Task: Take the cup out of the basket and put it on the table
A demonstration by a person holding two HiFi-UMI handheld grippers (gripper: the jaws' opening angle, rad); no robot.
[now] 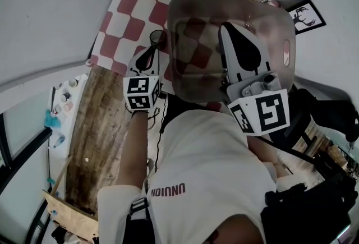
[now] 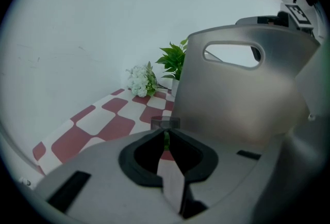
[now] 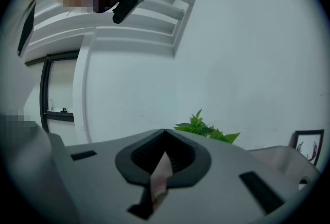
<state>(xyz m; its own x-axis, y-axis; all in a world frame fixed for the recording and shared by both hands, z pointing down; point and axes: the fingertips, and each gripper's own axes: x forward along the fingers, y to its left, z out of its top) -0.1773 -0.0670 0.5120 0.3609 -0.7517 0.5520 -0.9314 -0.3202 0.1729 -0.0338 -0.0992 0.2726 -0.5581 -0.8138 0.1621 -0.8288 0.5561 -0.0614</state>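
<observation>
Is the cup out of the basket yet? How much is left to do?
Done: the cup is out of the basket, which the right gripper grips. In hand: the left gripper pinches the cup's wall over the checkered table. Left: set it down, if it isn't touching already, and let go.

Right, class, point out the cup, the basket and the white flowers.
cup [image 1: 157, 39]: head view, on its dark body.
basket [image 2: 242, 99]: left gripper view, on the wall below its handle slot.
white flowers [image 2: 140, 81]: left gripper view, on the blossom cluster.

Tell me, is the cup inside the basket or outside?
Outside: the cup is beside the basket, gripped by the left hand-held gripper.
</observation>
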